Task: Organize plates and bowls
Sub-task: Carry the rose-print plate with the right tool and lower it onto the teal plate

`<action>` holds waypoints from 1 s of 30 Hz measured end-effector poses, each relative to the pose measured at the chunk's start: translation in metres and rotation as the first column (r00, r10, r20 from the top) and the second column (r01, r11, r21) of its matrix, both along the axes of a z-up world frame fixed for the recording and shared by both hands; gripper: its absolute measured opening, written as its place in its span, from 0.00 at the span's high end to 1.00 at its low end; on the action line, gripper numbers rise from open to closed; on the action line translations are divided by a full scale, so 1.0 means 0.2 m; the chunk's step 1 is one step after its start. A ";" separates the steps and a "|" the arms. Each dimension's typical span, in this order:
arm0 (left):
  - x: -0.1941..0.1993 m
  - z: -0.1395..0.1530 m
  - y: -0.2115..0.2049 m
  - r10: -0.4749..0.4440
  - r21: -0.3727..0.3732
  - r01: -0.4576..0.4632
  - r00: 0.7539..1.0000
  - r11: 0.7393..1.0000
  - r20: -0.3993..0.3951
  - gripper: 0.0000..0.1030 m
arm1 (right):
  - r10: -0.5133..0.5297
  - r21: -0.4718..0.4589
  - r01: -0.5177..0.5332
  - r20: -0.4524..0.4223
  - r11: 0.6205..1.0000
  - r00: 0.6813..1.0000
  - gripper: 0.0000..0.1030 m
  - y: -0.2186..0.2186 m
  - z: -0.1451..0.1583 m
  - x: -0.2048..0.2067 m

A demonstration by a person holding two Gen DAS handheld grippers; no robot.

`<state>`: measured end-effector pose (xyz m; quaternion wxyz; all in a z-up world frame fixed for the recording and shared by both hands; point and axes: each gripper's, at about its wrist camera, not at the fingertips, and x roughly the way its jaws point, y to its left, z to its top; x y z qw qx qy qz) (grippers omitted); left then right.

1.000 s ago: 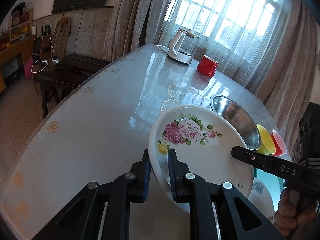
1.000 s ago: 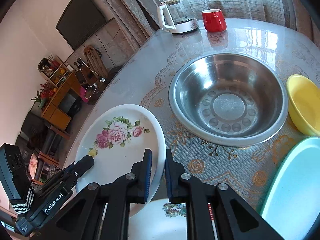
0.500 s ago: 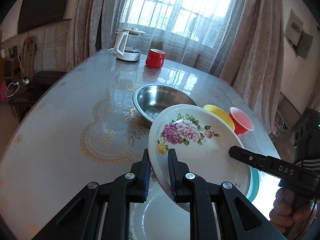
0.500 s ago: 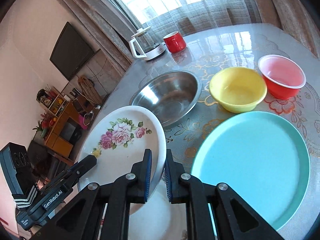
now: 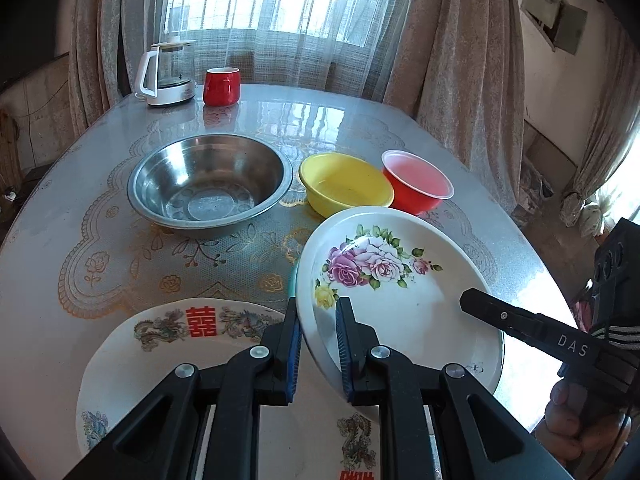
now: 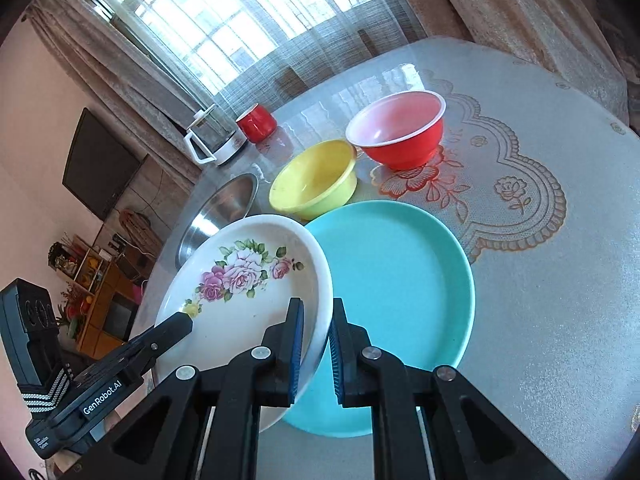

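Change: white rose-print plate (image 5: 394, 292) carried over from bare bench (image 5: 52, 248), now above turquoise round plate (image 6: 404, 292), yellow bowl (image 6: 314, 178) at 12.
Tools: left tool (image 5: 318, 346) & right tool (image 6: 316, 346) both clamp its rim.
Next: prob. lower, stack.

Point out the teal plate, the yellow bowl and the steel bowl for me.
teal plate (image 6: 400, 264), right wrist view, bare middle.
yellow bowl (image 5: 344, 184), left wrist view, inside bottom.
steel bowl (image 5: 210, 196), left wrist view, inside bottom.
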<state>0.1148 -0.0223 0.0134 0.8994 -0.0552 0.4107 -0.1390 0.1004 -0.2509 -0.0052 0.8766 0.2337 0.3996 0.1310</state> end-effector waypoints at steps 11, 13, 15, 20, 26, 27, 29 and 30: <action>0.07 -0.09 -0.17 -0.064 0.065 0.068 0.996 0.996 -0.055 0.83 | -0.071 -0.013 0.071 -0.010 0.997 0.997 0.88 -0.13 -0.07 -0.01; 0.10 -0.10 -0.20 -0.072 0.086 0.077 0.996 0.993 -0.059 0.83 | -0.081 -0.024 0.080 -0.019 0.996 0.997 0.88 -0.14 -0.09 0.00; 0.11 -0.11 -0.22 -0.083 0.116 0.088 0.995 0.989 -0.053 0.83 | -0.088 -0.028 0.087 -0.031 0.996 0.996 0.88 -0.15 -0.12 0.01; 0.15 -0.14 -0.25 -0.091 0.152 0.100 0.994 0.983 -0.067 0.83 | -0.096 -0.029 0.095 -0.048 0.995 0.994 0.88 -0.16 -0.17 0.03; 0.19 -0.21 -0.27 -0.083 0.199 0.105 0.990 0.974 -0.118 0.85 | -0.099 -0.068 0.096 -0.051 0.993 0.994 0.88 -0.15 -0.19 0.05; 0.20 -0.21 -0.27 -0.084 0.206 0.106 0.990 0.973 -0.113 0.85 | -0.100 -0.083 0.096 -0.049 0.992 0.994 0.88 -0.14 -0.19 0.05; 0.20 -0.21 -0.28 -0.088 0.223 0.110 0.990 0.968 -0.107 0.85 | -0.096 -0.129 0.090 -0.044 0.988 0.994 0.88 -0.11 -0.19 0.06; 0.20 -0.21 -0.28 -0.091 0.236 0.114 0.990 0.965 -0.105 0.85 | -0.096 -0.147 0.089 -0.037 0.985 0.995 0.88 -0.10 -0.19 0.06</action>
